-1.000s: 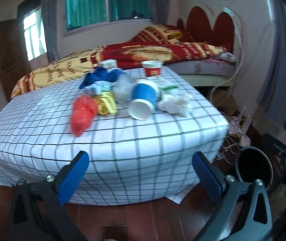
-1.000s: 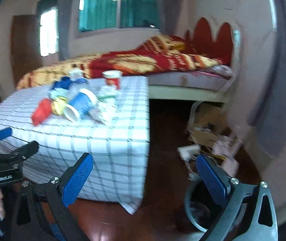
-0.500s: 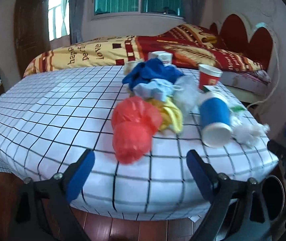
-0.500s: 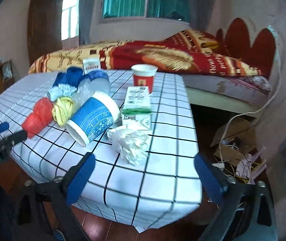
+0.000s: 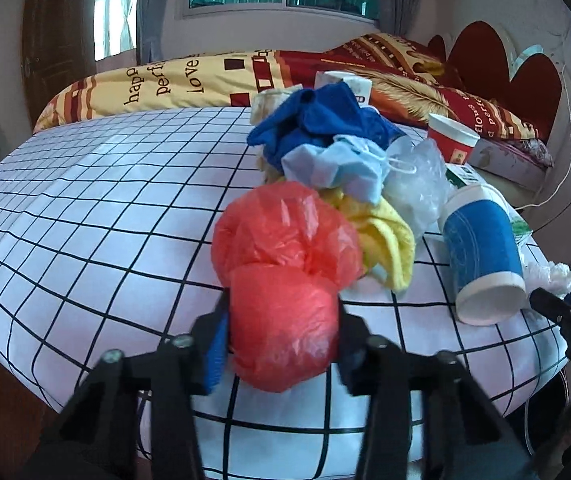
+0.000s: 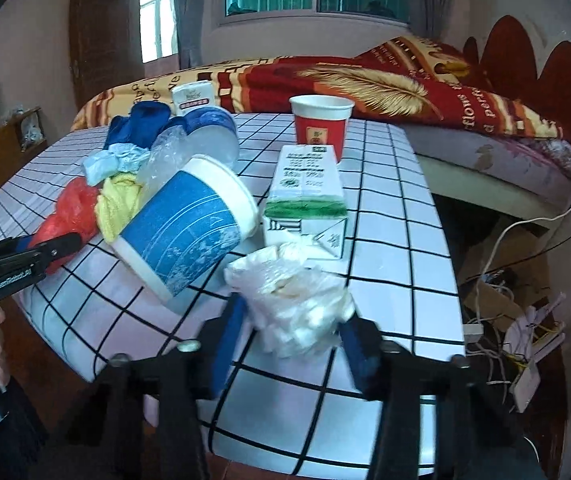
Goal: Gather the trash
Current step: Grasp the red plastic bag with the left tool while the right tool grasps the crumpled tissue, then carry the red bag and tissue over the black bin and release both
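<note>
Now, low in each frame, both sets of fingers are closing, the left gripper (image 5: 281, 332) around the crumpled red plastic bag (image 5: 285, 280) and the right gripper (image 6: 293, 332) around the wadded white plastic wrapper (image 6: 297, 304), so each should squeeze firmly before lifting off the checked tabletop (image 5: 85, 208).

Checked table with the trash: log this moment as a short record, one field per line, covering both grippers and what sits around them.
surface: checked tablecloth
left gripper: jaws closing, red plastic bag between them
right gripper: jaws closing, crumpled white plastic wad between them
blue paper cup: lying on its side between the two bags
red paper cup: upright, towards the bed
green and white carton: lying flat, behind the wad
pile: blue cloth, yellow cloth, clear plastic
</note>
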`<act>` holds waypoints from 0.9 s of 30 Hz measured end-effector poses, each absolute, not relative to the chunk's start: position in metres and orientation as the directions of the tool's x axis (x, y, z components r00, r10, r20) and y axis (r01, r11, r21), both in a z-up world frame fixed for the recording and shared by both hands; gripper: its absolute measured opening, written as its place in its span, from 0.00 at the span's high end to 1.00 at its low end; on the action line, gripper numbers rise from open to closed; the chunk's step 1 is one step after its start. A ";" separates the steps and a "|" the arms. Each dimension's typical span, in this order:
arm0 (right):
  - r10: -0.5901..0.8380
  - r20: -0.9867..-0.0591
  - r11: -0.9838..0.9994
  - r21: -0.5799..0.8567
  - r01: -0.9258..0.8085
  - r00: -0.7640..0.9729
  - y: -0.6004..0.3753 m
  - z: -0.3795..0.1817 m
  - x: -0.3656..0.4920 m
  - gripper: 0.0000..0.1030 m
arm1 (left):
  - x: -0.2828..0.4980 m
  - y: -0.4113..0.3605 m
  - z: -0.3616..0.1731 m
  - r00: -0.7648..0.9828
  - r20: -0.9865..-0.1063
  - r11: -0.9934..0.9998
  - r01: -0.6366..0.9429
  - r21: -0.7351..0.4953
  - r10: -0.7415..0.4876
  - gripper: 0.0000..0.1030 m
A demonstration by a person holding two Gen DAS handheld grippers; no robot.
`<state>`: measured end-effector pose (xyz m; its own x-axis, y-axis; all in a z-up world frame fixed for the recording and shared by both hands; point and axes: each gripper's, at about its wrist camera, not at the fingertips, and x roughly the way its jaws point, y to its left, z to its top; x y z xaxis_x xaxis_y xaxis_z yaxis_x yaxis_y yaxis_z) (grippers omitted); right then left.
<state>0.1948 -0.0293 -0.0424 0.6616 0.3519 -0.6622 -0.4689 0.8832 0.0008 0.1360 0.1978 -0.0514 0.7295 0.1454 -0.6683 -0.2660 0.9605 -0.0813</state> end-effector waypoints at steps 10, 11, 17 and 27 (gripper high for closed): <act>0.381 -0.600 0.878 -0.005 -0.479 0.704 -0.041 -0.021 0.164 0.69 | 0.107 0.192 -0.021 0.796 -0.590 0.969 -0.230 -0.093 0.132 0.69; 0.379 -0.593 0.881 -0.005 -0.474 0.710 -0.044 -0.018 0.160 0.69 | 0.102 0.189 -0.017 0.802 -0.584 0.971 -0.220 -0.096 0.124 0.69; 0.337 -0.558 0.910 -0.011 -0.414 0.758 -0.077 -0.004 0.129 0.69 | 0.089 0.154 0.000 0.831 -0.554 0.988 -0.124 -0.096 0.050 0.69; 0.196 -0.538 0.973 0.001 -0.231 0.820 -0.176 0.002 0.090 0.69 | 0.088 0.053 0.008 0.821 -0.547 0.987 0.137 -0.087 -0.162 0.69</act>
